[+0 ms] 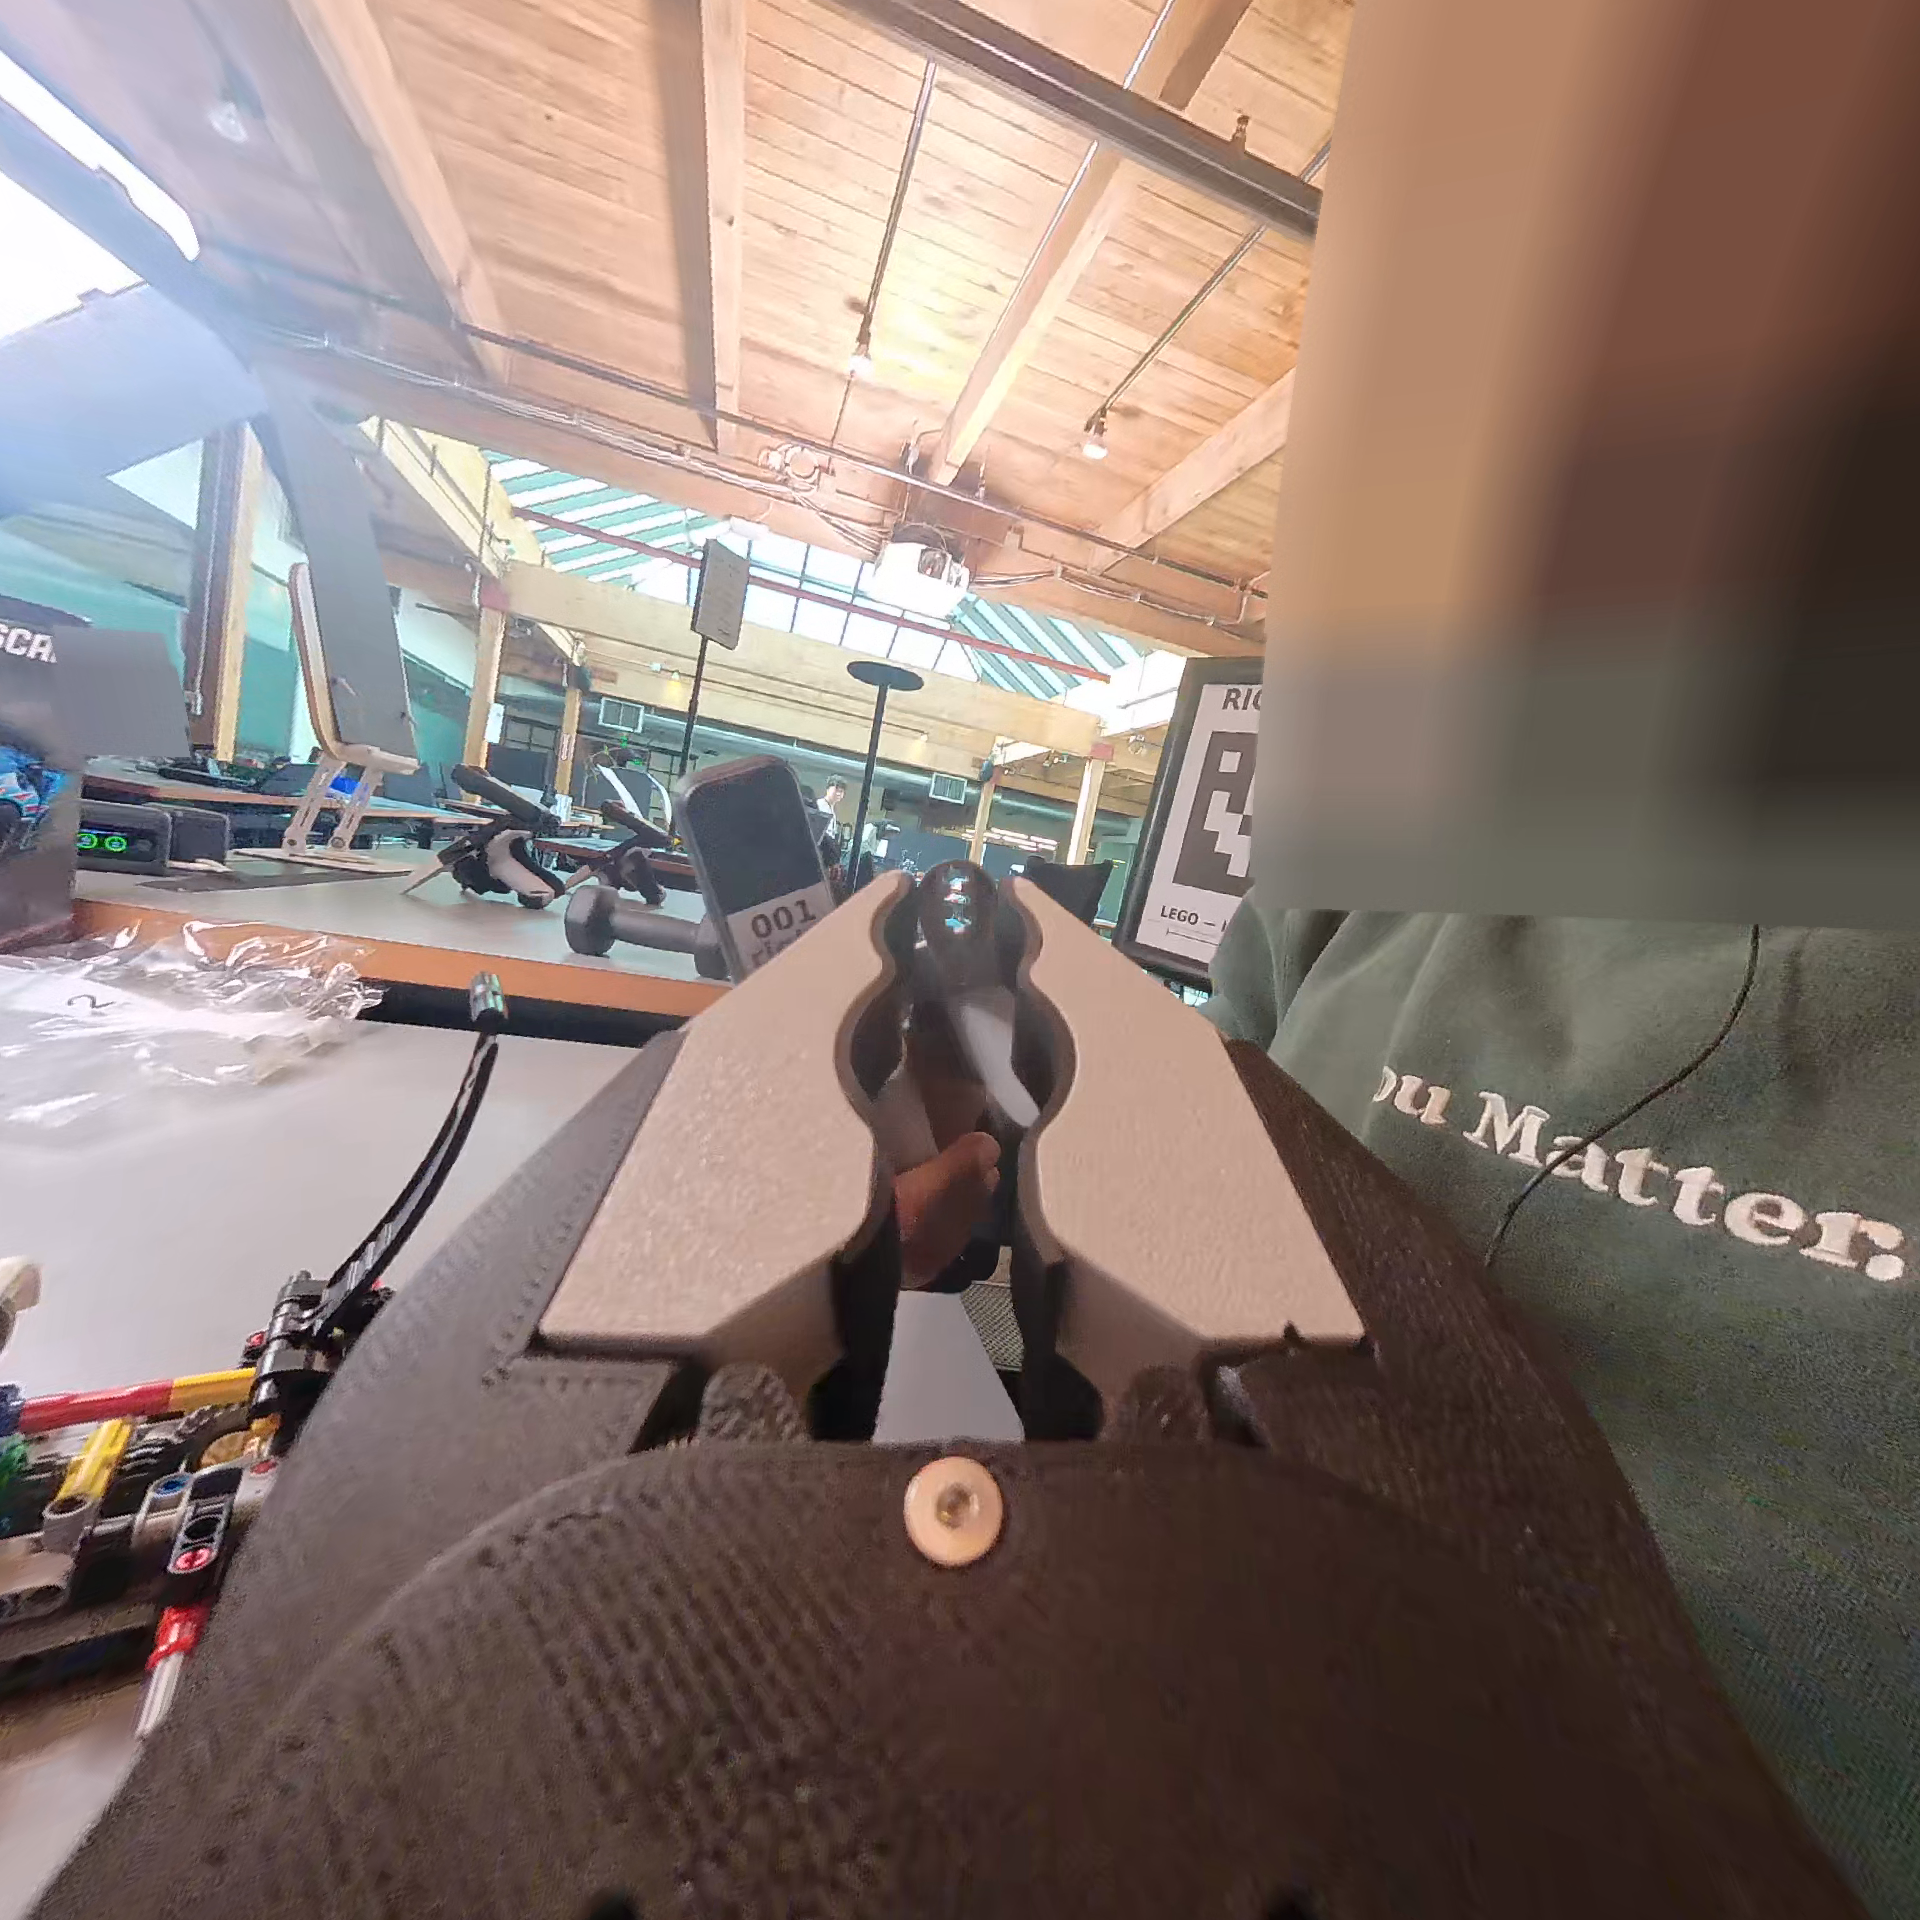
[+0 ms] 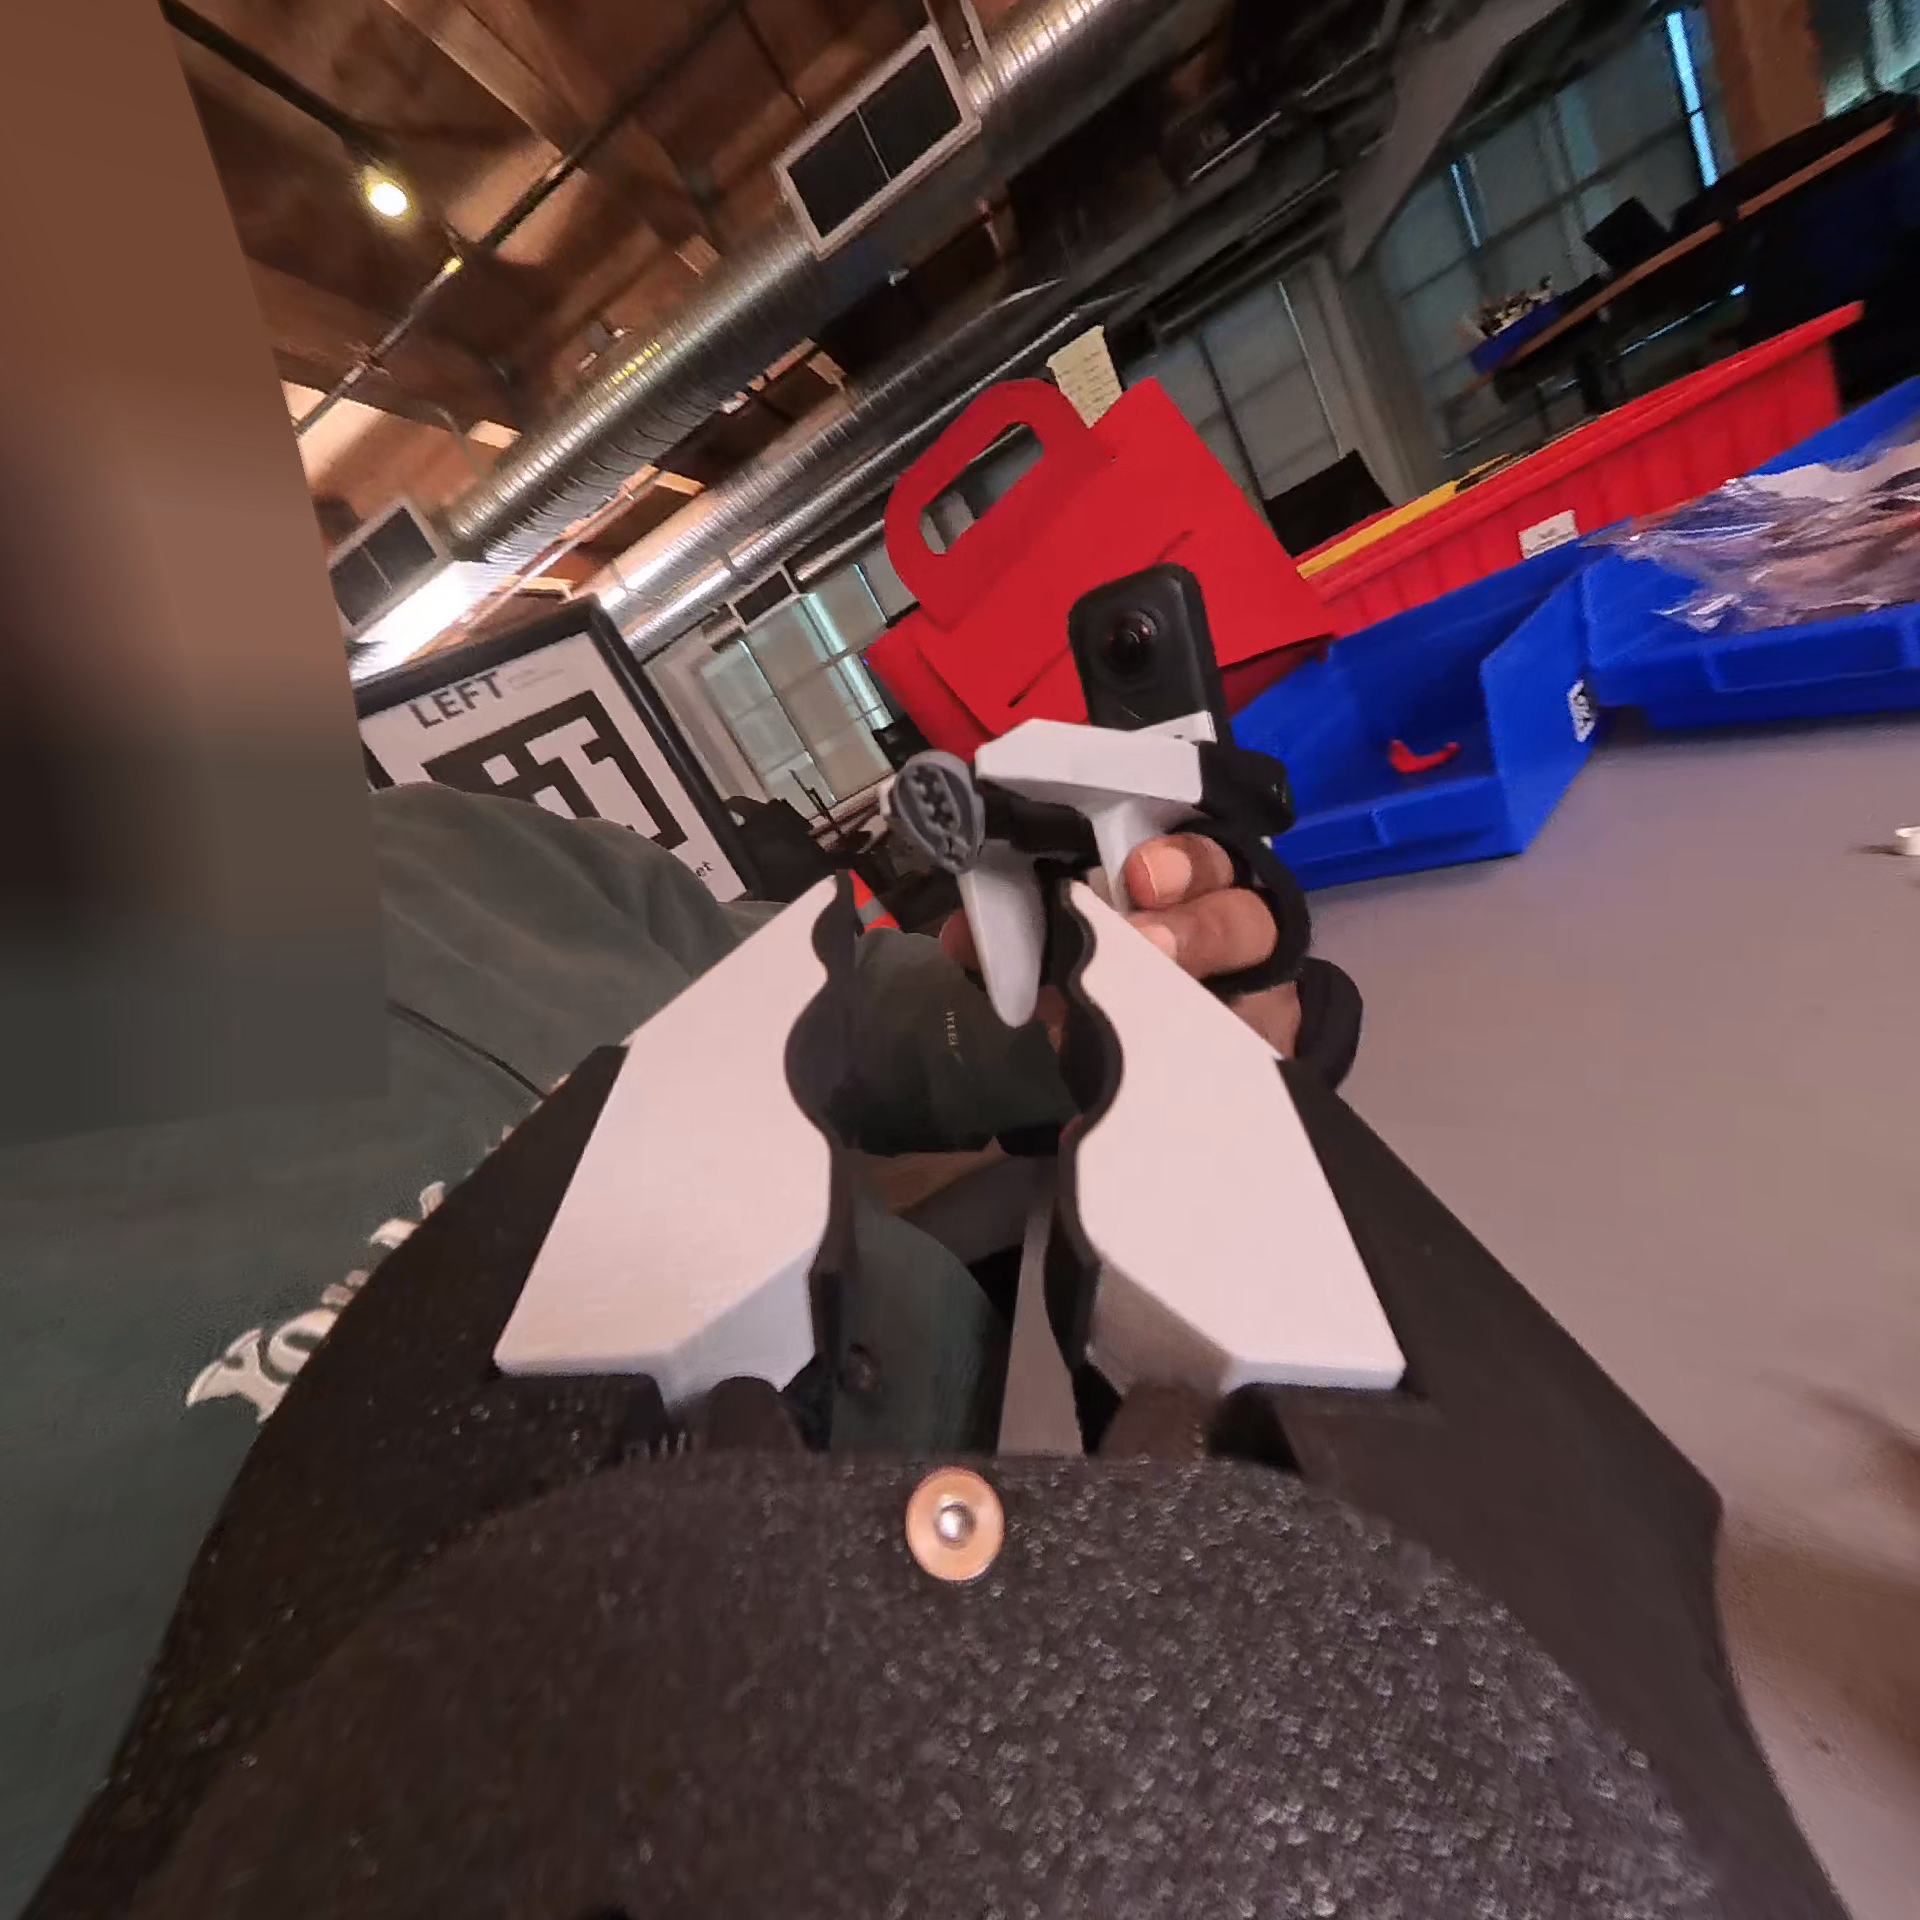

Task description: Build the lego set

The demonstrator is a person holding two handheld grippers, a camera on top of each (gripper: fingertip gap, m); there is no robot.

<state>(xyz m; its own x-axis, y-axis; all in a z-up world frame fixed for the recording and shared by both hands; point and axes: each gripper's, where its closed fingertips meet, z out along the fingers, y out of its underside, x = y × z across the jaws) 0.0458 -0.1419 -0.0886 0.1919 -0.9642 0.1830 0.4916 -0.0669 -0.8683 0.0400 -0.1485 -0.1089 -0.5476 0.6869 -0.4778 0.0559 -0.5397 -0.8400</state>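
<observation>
**Left fingers clenched on a grey piece, right fingers spread and bare**

The left gripper's (image 1: 954, 904) pale fingers (image 1: 769, 1091) are drawn nearly together at the centre of the left wrist view, their tips clamped on either side of a grey cross-holed piece (image 1: 956, 920); the piece stands upright between them, its long axis running up the frame.

The right gripper (image 2: 956, 909) faces it with fingers (image 2: 717, 1122) spread well apart and nothing pressed between the pads. In its view the same piece sits just above and slightly left of its own fingertips, tilted, with the holed face turned towards the camera; it lies beyond the tips, not between them.

The two grippers point at each other, tips near but apart. The left is the only one touching the piece.

A hand (image 2: 1195, 914) grips the left gripper's handle right of centre, over the grey table (image 2: 1558, 1039); blue bins (image 2: 1558, 748) lie at the right edge and a red carrier (image 2: 1091, 540) stands behind. A green sweatshirt (image 1: 1558, 1247) fills the right of the left wrist view, and a building-toy assembly (image 1: 135, 1455) lies at lower left.
</observation>
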